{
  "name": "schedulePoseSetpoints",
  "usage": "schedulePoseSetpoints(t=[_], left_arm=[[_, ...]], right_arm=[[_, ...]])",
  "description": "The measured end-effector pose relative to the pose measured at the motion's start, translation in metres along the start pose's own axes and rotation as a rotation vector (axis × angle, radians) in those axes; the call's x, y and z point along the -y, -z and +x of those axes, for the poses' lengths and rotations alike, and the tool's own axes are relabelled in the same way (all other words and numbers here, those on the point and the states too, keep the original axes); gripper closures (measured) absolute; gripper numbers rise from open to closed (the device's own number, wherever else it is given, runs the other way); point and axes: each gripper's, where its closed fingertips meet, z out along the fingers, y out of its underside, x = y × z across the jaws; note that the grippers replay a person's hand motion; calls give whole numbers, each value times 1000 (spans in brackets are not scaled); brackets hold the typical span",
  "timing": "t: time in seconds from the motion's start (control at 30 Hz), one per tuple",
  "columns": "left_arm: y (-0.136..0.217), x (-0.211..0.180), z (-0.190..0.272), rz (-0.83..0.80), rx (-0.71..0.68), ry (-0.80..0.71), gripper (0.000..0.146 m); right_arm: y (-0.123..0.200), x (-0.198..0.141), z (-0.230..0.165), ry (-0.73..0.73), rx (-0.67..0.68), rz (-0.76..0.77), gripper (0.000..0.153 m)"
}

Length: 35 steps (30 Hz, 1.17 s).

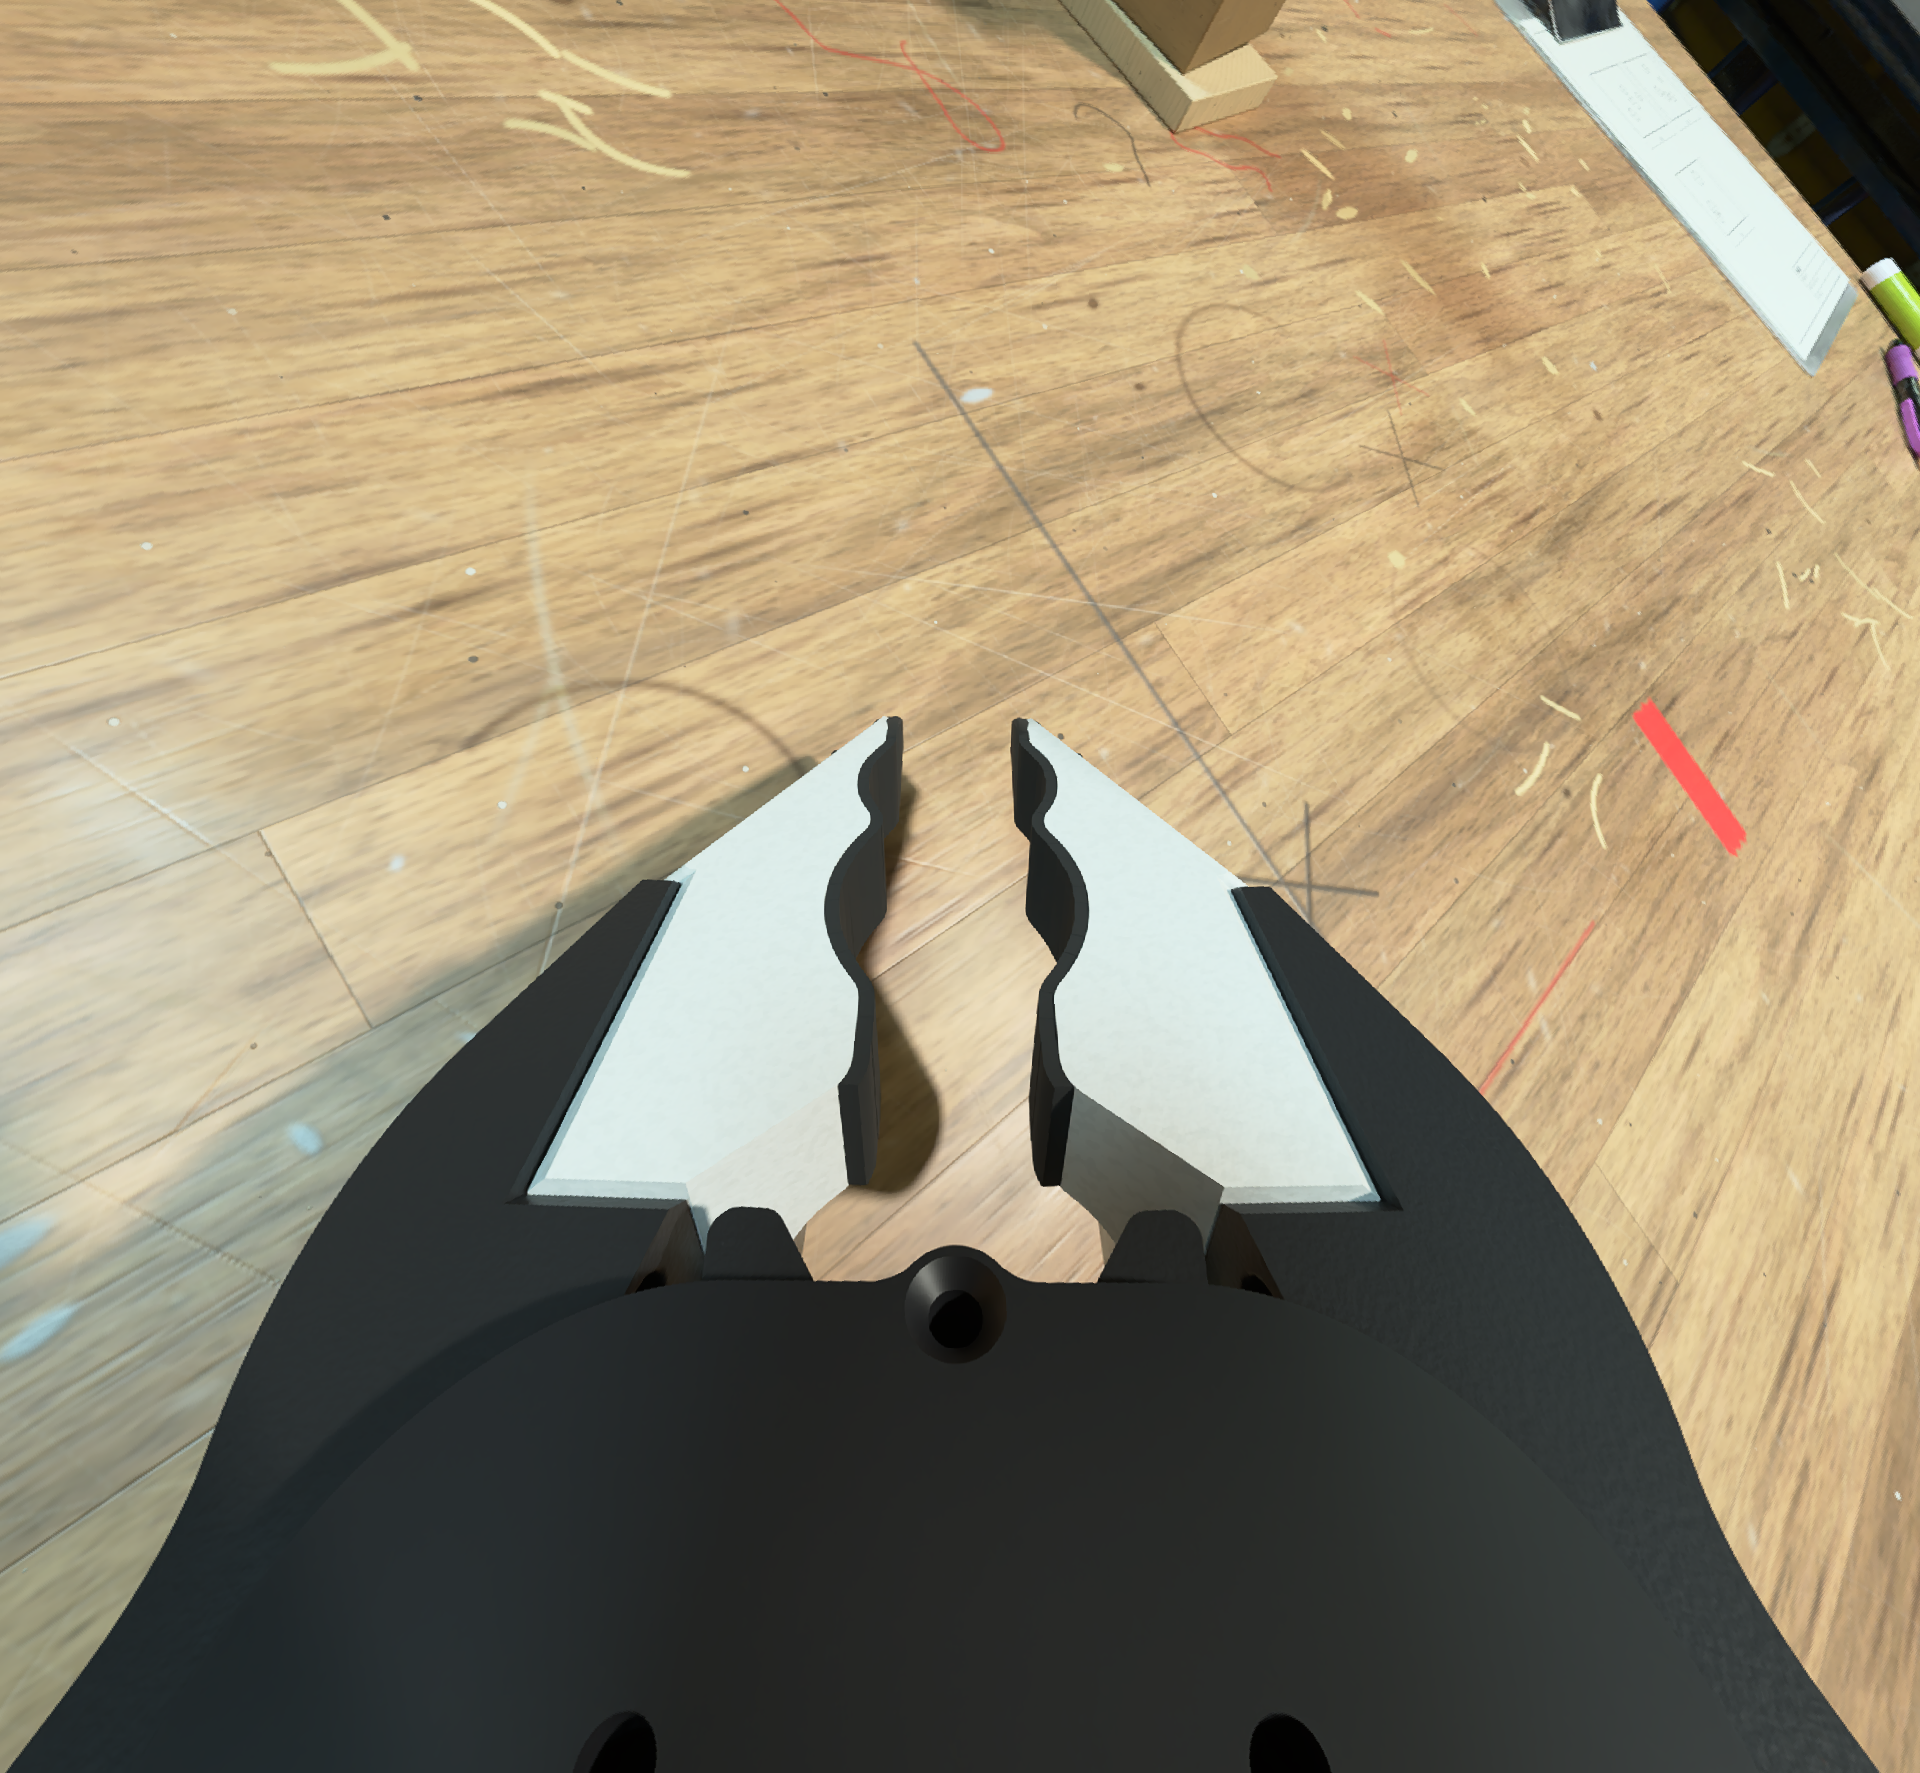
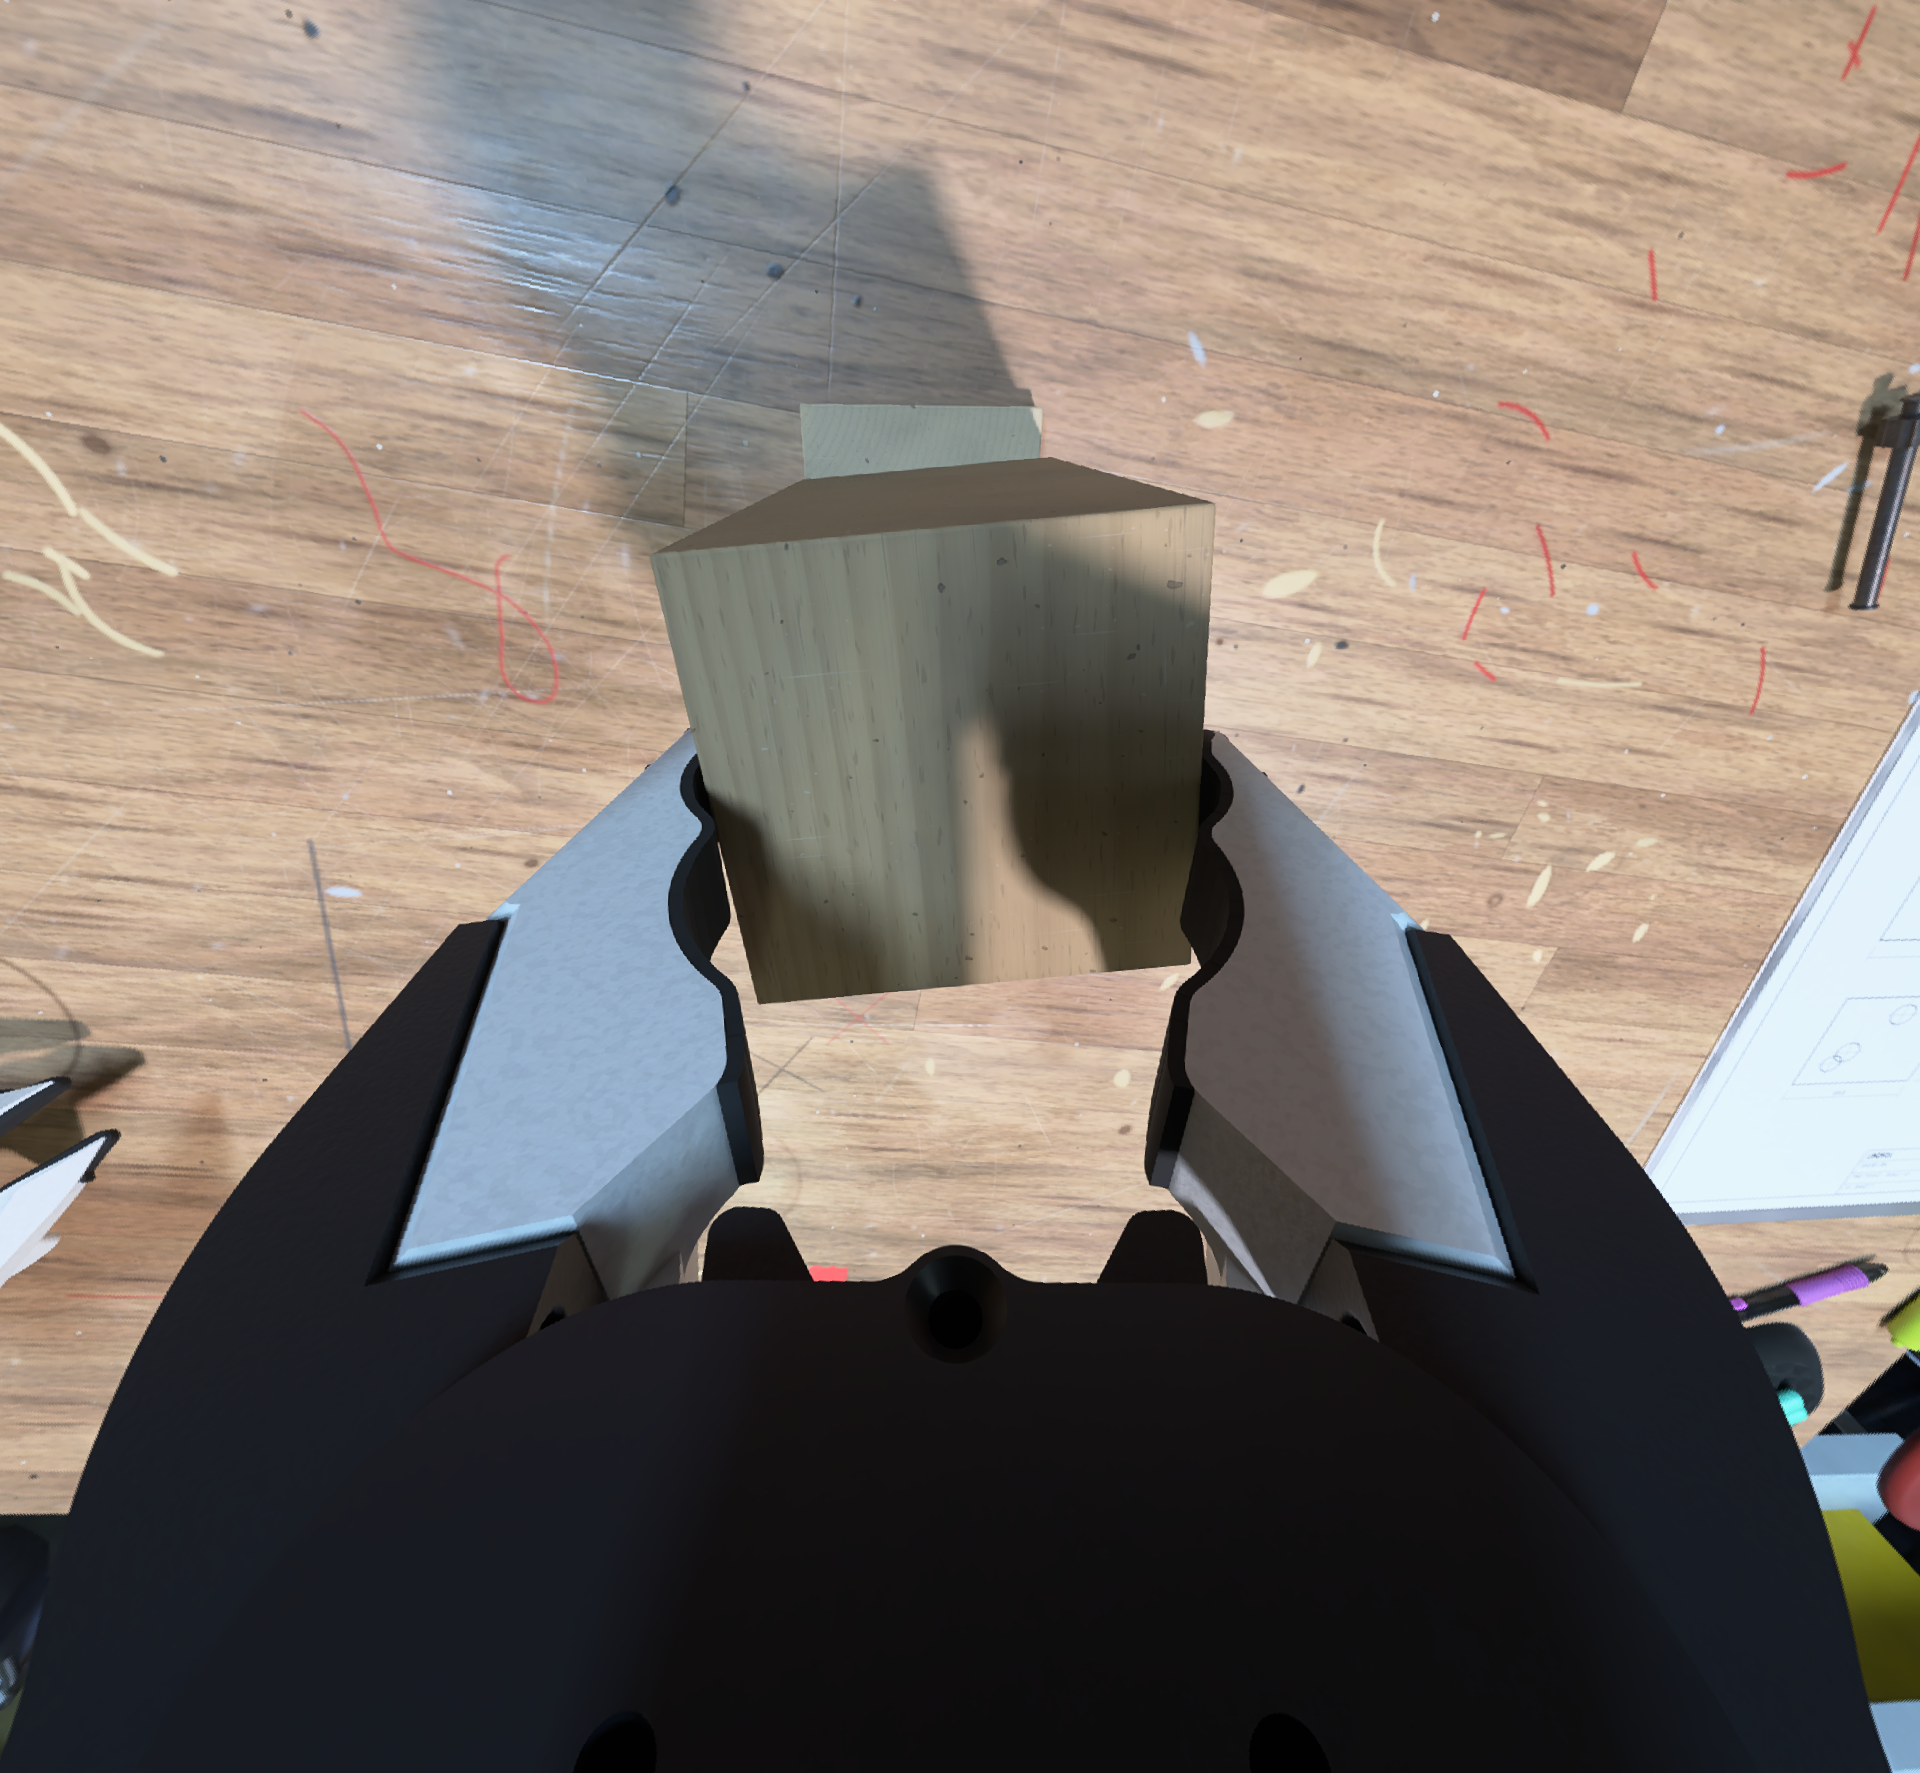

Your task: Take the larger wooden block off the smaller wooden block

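Here the scuffed wooden workbench (image 1: 623, 373) carries the larger wooden block (image 2: 935, 736), gripped on both sides by the wide-spread right gripper (image 2: 951, 767), atop the smaller wooden block (image 2: 920, 437). The left gripper (image 1: 956, 736) hangs narrowly parted, empty. A clipboard (image 1: 1683, 154) bears illegible print.
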Motion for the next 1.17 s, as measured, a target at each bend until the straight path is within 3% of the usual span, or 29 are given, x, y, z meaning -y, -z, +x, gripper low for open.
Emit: schedulePoseSetpoints(t=[0.27, 0.53, 0.8, 0.97, 1.17], left_arm=[[0, 0, 0, 0, 1, -1, 125], [-1, -1, 1, -5, 3, -10, 126], [-2, -3, 2, -12, 15, -26, 126], [-2, -4, -1, -18, 19, -22, 126], [-3, -6, -4, -34, 20, -20, 125]], right_arm=[[20, 0, 4, -21, 9, 11, 63], [78, -3, 18, -30, 16, 77, 63], [129, -16, 81, -56, -93, 110, 63], [104, -29, 125, -81, -116, 79, 63], [26, -38, 161, -94, -79, 36, 63]])
